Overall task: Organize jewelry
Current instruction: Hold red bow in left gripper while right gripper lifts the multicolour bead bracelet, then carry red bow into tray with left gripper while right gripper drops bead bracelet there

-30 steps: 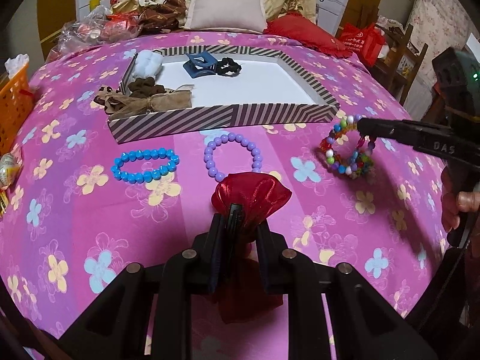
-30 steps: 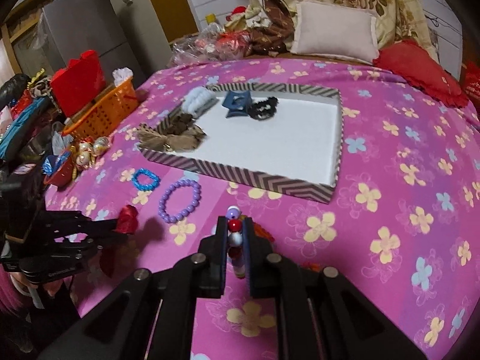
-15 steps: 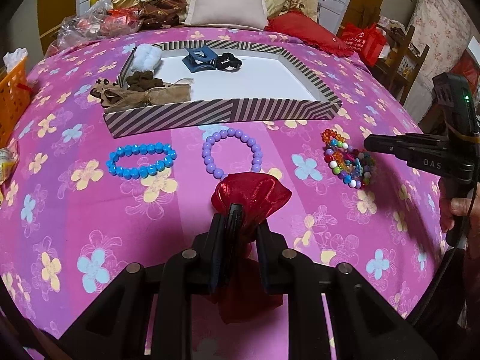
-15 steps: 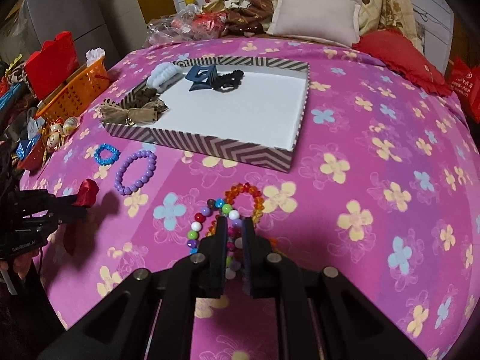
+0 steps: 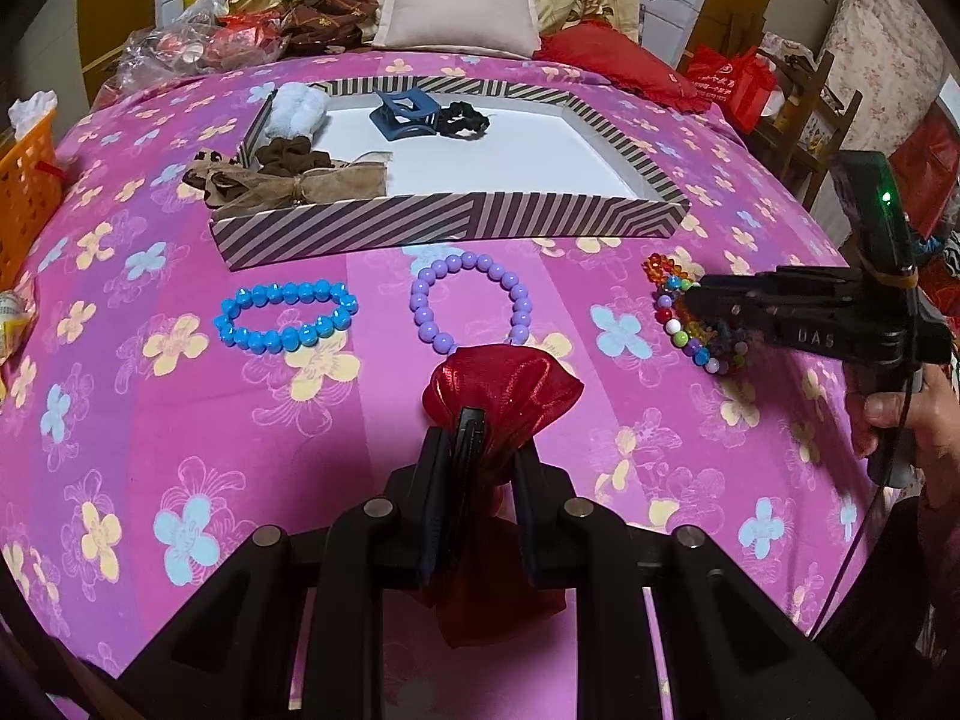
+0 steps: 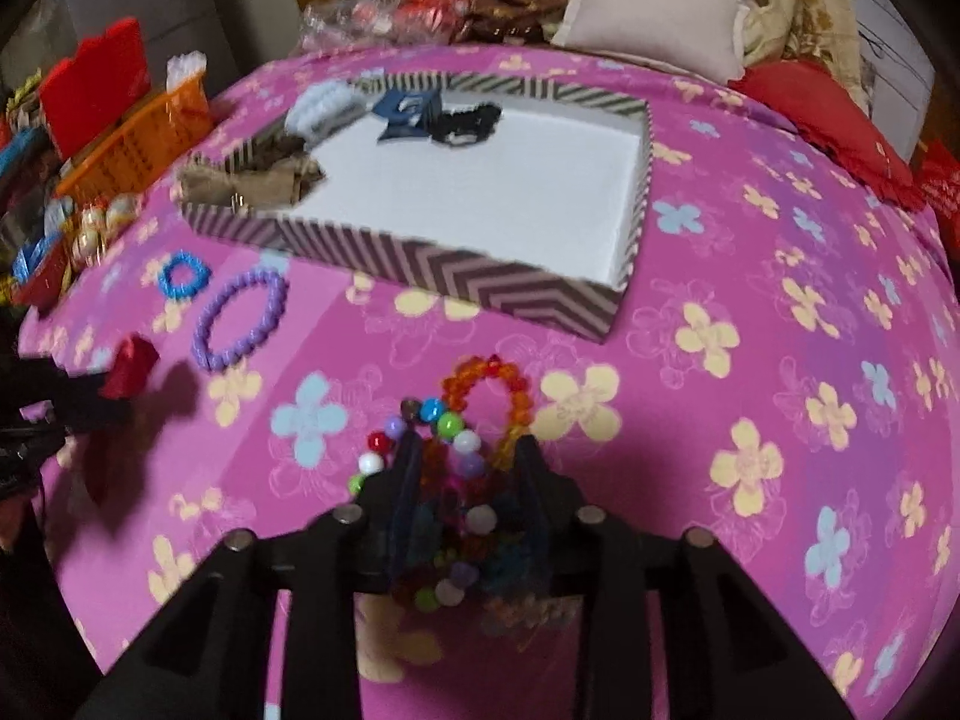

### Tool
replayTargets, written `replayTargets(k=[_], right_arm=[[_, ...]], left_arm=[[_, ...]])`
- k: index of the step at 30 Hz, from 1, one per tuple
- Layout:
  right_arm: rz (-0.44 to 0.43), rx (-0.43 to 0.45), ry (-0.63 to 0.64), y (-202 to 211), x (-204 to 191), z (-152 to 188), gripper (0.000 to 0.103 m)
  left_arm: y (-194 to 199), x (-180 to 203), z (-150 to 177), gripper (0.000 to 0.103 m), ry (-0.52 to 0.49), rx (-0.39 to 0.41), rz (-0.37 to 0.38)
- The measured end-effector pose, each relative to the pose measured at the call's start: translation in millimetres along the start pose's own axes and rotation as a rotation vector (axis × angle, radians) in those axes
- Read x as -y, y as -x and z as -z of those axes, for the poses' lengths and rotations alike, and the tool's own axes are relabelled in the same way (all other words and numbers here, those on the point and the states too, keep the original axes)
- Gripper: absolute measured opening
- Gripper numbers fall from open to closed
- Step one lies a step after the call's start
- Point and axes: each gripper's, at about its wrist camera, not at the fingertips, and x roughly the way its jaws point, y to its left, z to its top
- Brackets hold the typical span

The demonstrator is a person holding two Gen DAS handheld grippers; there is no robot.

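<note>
My left gripper is shut on the neck of a red satin pouch and holds it above the pink flowered bedspread. A purple bead bracelet and a blue bead bracelet lie on the spread in front of it. My right gripper is open, its fingers on either side of a pile of multicoloured and orange bead bracelets lying on the spread; it also shows in the left wrist view. The pouch also shows at the left of the right wrist view.
A striped shallow box with a white floor holds hair ties, a blue claw clip and a tan bow. An orange basket and clutter stand at the left edge. Pillows lie behind.
My right gripper lowered the multicoloured bracelets onto the spread and opened its jaws around them. My left gripper still holds the pouch in much the same place.
</note>
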Motion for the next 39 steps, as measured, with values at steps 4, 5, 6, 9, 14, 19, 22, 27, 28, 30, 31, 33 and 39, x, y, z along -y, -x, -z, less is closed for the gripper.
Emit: replayTargets(k=[4,5,6,9,14,19,22,27,28,30,31,33,39], right_arm=[[-0.035,0.024,-0.039,11.9,5.6,2.4,0.009],[-0.054,0.033,-0.051,16.8,6.5,3.3,0.009],[-0.071,0.047,-0.059,23.6,6.6,4.0,0.009],[-0.106,0.092,-0.066,45.3,2.6,3.2,0.009],[-0.147,0.153,-0.050,75.9,-9.6,-4.0,0.009],[-0.164,0.205,-0.035,95.9,-20.0,-14.3,0.009],[-0.166,0.224,-0.028,102.1,-24.7,-22.1,0.009],[-0.161,0.243,-0.026,103.5,-28.6,-35.1,0.009],[-0.159,0.248,-0.026,103.5,-29.1,-38.8,0.009],[-0.151,0.259,-0.026,103.4,-29.3,-44.8,0.009],[-0.154,0.263,-0.030,102.8,-29.1,-48.2,0.009],[-0.150,0.271,-0.031,102.3,-28.1,-55.4,0.009],[-0.138,0.288,-0.046,96.3,-21.5,-79.0,0.009]], left_arm=[[0.8,-3.0,0.1,0.025,0.007,0.004,-0.001],[1.7,-3.2,-0.1,0.025,0.008,0.007,-0.001],[3.0,-3.5,-0.4,0.025,0.011,0.010,0.000],[6.0,-4.7,-1.7,0.025,0.019,0.016,0.000],[14.4,-3.1,-5.9,0.025,0.026,0.032,-0.007],[24.6,2.1,-13.3,0.025,0.017,0.054,-0.032],[28.6,3.8,-19.6,0.025,0.015,0.063,-0.055],[33.5,5.4,-32.3,0.025,0.009,0.081,-0.090],[34.0,5.6,-34.8,0.025,0.006,0.084,-0.095],[34.5,7.0,-41.0,0.025,-0.005,0.091,-0.110],[34.3,6.7,-43.3,0.025,-0.008,0.092,-0.112],[34.1,6.8,-50.0,0.025,-0.013,0.099,-0.118],[30.3,4.3,-69.9,0.025,-0.005,0.109,-0.107]])
